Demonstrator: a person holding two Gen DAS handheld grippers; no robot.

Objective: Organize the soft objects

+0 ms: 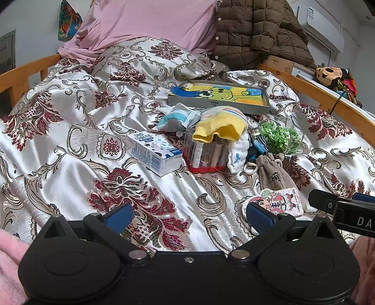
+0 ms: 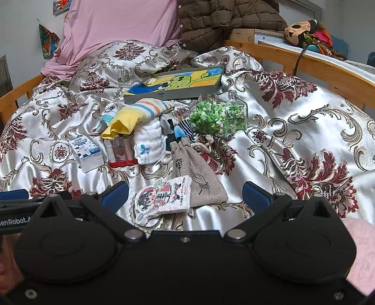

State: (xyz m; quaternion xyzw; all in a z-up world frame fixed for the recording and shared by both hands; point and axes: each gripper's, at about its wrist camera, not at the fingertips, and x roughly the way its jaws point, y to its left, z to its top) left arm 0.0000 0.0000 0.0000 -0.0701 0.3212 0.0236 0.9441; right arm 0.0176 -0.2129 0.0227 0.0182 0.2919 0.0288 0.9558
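Note:
A heap of small things lies mid-bed on the satin cover. A yellow striped sock [image 1: 220, 124] [image 2: 136, 115] drapes over a clear plastic tube pack [image 1: 206, 152] [image 2: 119, 150]. Beside them are a white quilted cloth [image 1: 239, 150] [image 2: 148, 143], a grey drawstring pouch [image 1: 273, 172] [image 2: 194, 169] and a small cartoon-print towel [image 1: 279, 201] [image 2: 164, 197]. My left gripper [image 1: 189, 218] is open over bare cover, left of the towel. My right gripper [image 2: 185, 194] is open, its fingers on either side of the towel and the pouch's near end.
A milk carton [image 1: 154, 152] [image 2: 88, 152], a jar of green paper stars [image 1: 280, 136] [image 2: 218, 115] and a flat box with a cartoon picture [image 1: 220, 96] [image 2: 178, 82] lie around the heap. Wooden bed rails [image 1: 328, 98] [image 2: 316, 63] bound both sides. A pink pillow [image 1: 150, 21] and a brown jacket [image 1: 260, 30] are at the head.

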